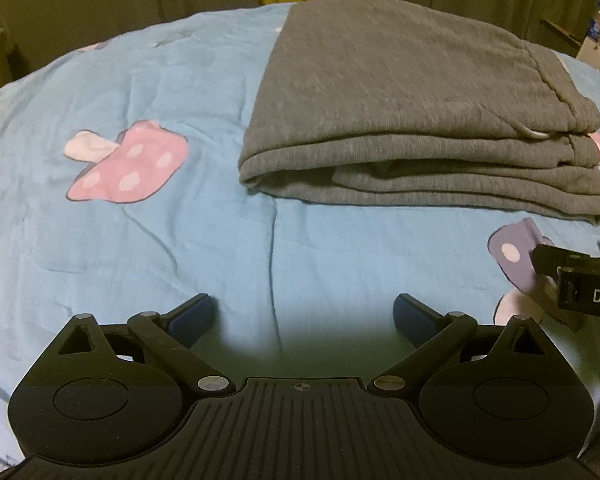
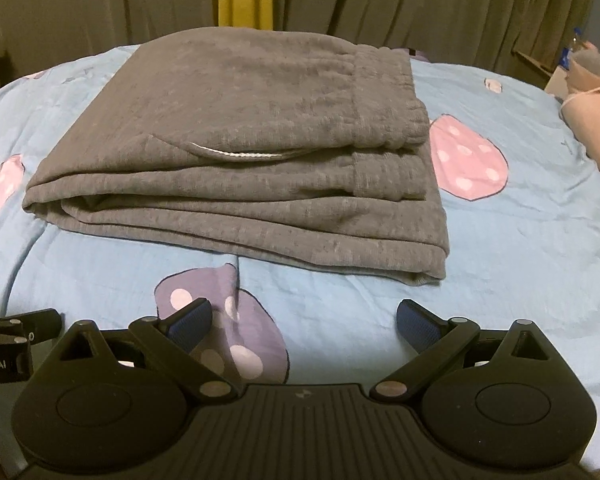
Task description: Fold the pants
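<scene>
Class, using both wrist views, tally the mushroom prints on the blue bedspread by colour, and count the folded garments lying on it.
Pink mushroom prints: 2, one left of the grey pants, one right of them
Purple mushroom prints: 1
Folded grey pants: 1
Total: 4

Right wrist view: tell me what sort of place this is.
Probably a bedroom: the folded grey knit pants lie on a light blue quilted bedspread with mushroom prints, and long olive-drab curtains hang behind it.
</scene>
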`<state>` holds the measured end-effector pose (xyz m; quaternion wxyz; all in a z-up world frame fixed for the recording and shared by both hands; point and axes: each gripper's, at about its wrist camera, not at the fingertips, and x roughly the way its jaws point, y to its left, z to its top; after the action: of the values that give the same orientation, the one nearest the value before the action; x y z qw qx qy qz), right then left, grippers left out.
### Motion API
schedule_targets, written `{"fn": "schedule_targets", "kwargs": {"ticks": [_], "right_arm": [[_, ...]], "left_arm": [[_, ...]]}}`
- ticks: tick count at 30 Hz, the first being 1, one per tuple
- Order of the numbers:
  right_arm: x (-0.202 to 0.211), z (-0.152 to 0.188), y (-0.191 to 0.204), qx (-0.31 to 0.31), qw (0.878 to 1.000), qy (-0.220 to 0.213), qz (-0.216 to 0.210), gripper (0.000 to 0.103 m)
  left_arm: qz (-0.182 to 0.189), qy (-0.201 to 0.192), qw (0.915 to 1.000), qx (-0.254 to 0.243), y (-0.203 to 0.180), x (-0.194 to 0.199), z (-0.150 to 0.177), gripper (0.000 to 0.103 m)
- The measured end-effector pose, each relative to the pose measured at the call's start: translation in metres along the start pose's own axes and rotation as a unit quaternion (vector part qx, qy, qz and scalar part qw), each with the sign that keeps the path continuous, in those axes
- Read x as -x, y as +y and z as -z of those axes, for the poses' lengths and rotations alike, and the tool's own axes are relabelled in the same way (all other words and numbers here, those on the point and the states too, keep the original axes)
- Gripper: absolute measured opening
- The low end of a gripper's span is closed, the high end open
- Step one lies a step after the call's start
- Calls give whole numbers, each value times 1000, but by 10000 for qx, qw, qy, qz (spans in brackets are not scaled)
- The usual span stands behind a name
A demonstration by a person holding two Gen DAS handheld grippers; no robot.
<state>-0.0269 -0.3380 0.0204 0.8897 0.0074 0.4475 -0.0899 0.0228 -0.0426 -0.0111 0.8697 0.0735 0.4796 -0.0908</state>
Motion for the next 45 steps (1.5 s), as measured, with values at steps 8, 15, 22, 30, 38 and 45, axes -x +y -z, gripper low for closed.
{"fn": "schedule_targets", "kwargs": {"ticks": [8,15,22,30,38,45], "right_arm": [[-4,-2,1,-27,10000,-63,-55,99],[-7,-4,-2,-219,9997,-70,-114,99],[-2,-5,-5,-370,9988,-294,-114,99],[2,-5,-10,-463,9971,-548,-269,99],[6,-5,-7,-349,9965,-703,-277,99],[7,-4,-6,-343,9967,-710,-210,99]], "left_arm": [[-33,-179,9997,-131,-5,1,-1,101],[-58,-191,9997,-132,-6,-3,-2,101],[-69,-258,9996,-109,-6,-4,-3,101],[-79,-325,9994,-87,-6,-4,-4,101],[-45,-404,9992,-62,-6,-2,-5,101],[-19,-458,9989,20,-4,-1,-6,101]]}}
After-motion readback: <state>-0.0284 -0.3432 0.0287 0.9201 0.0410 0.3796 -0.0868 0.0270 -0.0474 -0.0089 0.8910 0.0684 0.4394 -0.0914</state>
